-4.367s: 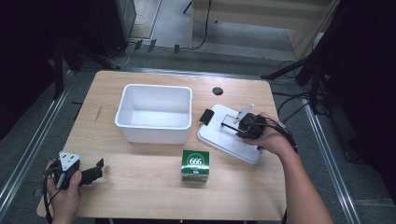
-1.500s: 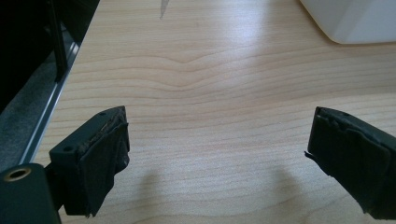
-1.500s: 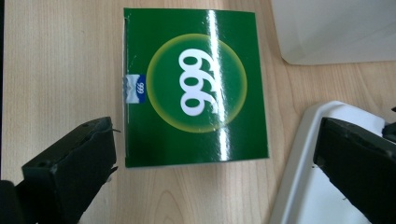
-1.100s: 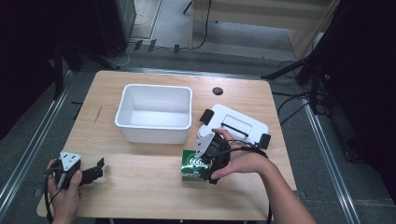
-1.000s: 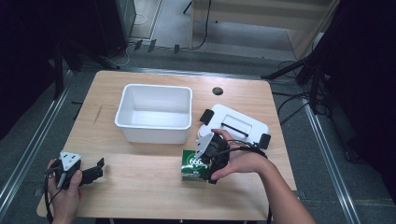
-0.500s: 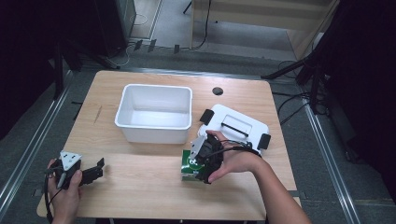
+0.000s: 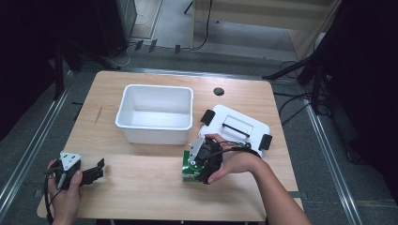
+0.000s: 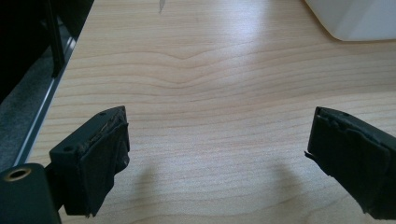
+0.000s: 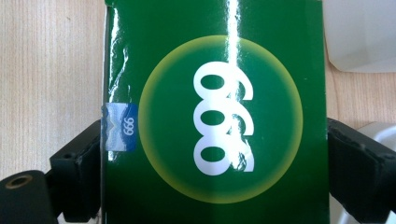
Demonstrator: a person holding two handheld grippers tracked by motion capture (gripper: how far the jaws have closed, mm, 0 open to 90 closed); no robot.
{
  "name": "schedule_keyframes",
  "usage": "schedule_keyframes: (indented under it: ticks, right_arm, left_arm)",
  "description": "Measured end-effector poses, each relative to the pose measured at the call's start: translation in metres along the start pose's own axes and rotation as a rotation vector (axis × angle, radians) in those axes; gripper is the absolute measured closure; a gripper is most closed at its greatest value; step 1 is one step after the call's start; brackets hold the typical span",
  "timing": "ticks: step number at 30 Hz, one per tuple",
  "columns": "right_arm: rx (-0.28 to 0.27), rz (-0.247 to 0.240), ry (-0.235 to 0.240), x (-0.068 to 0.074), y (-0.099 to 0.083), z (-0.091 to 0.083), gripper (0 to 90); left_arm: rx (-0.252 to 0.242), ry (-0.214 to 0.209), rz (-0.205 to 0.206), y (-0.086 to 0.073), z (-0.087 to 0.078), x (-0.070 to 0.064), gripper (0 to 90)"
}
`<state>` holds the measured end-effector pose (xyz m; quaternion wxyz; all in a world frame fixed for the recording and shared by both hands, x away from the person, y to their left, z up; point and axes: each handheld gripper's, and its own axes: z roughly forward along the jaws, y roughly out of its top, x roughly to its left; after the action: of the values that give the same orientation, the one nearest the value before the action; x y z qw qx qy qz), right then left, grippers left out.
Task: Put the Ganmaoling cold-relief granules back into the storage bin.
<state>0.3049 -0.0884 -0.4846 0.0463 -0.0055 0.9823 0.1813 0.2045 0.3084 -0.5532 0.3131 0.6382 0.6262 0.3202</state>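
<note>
A green box (image 7: 186, 165) printed with "666" sits on the wooden table (image 7: 141, 187), just in front of the white bin (image 7: 155, 89). My right gripper (image 7: 195, 168) is down over it. In the right gripper view the green box (image 9: 215, 93) fills the gap of the right gripper (image 9: 214, 163), whose black jaws stand wide apart, one along each side of it. My left gripper (image 7: 96, 171) rests at the table's near left corner. Seen along its own jaws, the left gripper (image 8: 217, 154) is open over bare wood.
The white bin is empty and sits mid-table. Its white lid (image 7: 239, 124) with black clips lies flat to the right, just behind my right hand. A small black disc (image 7: 218, 91) lies near the far edge. A bin corner (image 8: 355, 18) shows past the left jaws.
My right hand came from the lid to the green box and lowered the gripper around it. The box has turned slightly. The left gripper has stayed where it was.
</note>
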Motion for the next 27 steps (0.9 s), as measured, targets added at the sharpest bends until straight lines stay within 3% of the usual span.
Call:
schedule_keyframes:
  ticks: [3,27]
  right_arm:
    - [-0.006,-0.003,0.002,0.0001,-0.0005,-0.0010,12.9]
    - [0.050,-0.031,0.025,-0.0052,0.0033,-0.0077,16.8]
  left_arm:
    - [0.000,0.001,0.000,0.0000,0.0000,0.0000,6.2]
    - [0.001,-0.004,0.001,0.0000,0.0000,0.0001,6.2]
